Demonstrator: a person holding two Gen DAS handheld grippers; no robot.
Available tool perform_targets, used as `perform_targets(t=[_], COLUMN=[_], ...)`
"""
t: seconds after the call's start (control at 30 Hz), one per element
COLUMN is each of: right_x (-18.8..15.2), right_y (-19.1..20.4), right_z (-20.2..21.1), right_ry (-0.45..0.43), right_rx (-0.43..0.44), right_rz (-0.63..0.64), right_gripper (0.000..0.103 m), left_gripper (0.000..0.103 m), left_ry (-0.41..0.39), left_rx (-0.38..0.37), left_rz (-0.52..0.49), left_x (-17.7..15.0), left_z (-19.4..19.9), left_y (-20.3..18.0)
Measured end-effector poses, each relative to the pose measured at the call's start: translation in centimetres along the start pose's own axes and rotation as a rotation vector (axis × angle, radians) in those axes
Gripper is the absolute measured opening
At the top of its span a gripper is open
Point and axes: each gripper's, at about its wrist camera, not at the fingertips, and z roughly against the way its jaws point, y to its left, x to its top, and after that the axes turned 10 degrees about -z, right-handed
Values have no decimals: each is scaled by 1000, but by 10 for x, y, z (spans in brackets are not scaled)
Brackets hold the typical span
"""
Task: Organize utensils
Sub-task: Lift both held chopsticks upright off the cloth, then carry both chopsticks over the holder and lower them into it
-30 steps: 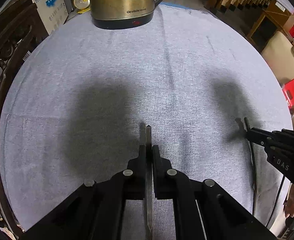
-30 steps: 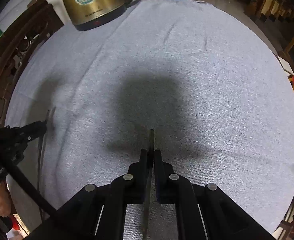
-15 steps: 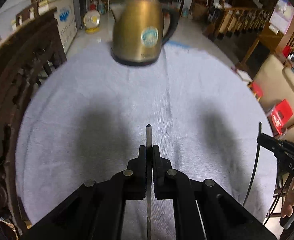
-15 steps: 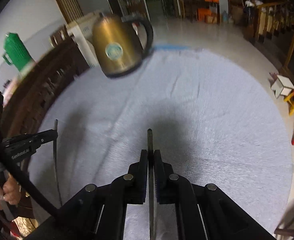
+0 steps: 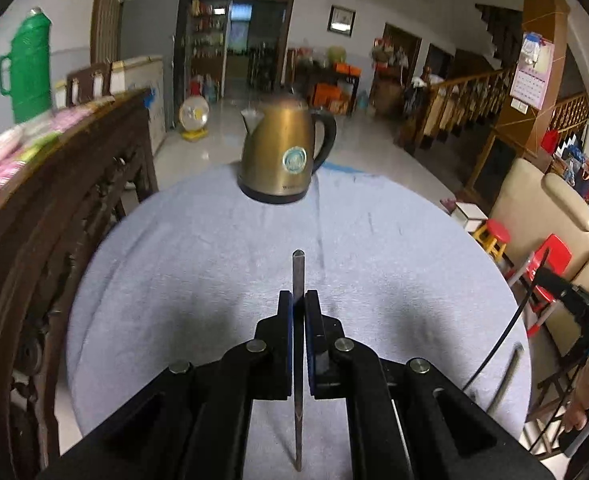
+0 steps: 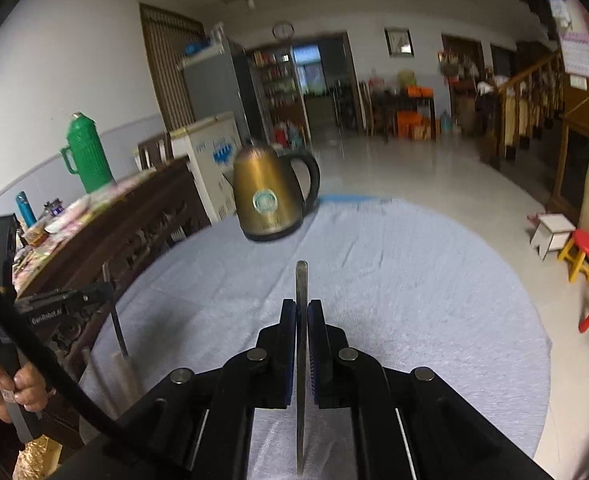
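Brass kettle (image 5: 285, 156) on grey tablecloth (image 5: 198, 248), green thermos (image 6: 85, 152), red stool (image 6: 582, 250)

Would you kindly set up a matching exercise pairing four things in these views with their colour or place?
Things:
1. kettle
2. flask
3. stool
4. utensil

Descriptions:
a. red seat, yellow legs
b. clamped in the left gripper
c. green, on the wooden sideboard
d. brass-coloured, at the table's far edge

Pairs: 1-d, 2-c, 3-a, 4-b
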Motion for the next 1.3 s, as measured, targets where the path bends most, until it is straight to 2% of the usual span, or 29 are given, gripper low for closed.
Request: perform_targets(t=[0.2, 0.37, 0.8, 0.87, 1.0, 1.13, 1.3], right_x=[-15, -21, -20, -20, -24, -26, -19], right_y=[11, 17, 21, 21, 8, 1, 10], right_z=[36, 53, 80, 79, 65, 67, 82], right_ry=[-94, -122, -138, -124, -64, -73, -106], right_rx=[4, 8, -1, -13, 5, 20, 15], right_rz=[32, 43, 82, 91, 30, -5, 43], right_gripper=[6, 6, 6, 6, 6, 6, 6], left_gripper=[6, 6, 6, 6, 6, 6, 6], left_ry=[-130, -174, -230, -242, -244, -239, -253], left_rx=[44, 54, 15, 11, 9, 10, -1], left_rz=[-28, -47, -63, -66, -64, -63, -56], left_x=[-25, -33, -27, -25, -26, -28, -22], left_z=[39, 61, 107, 111, 111, 111, 119], left_y=[-10, -14, -17, -18, -20, -20, -19])
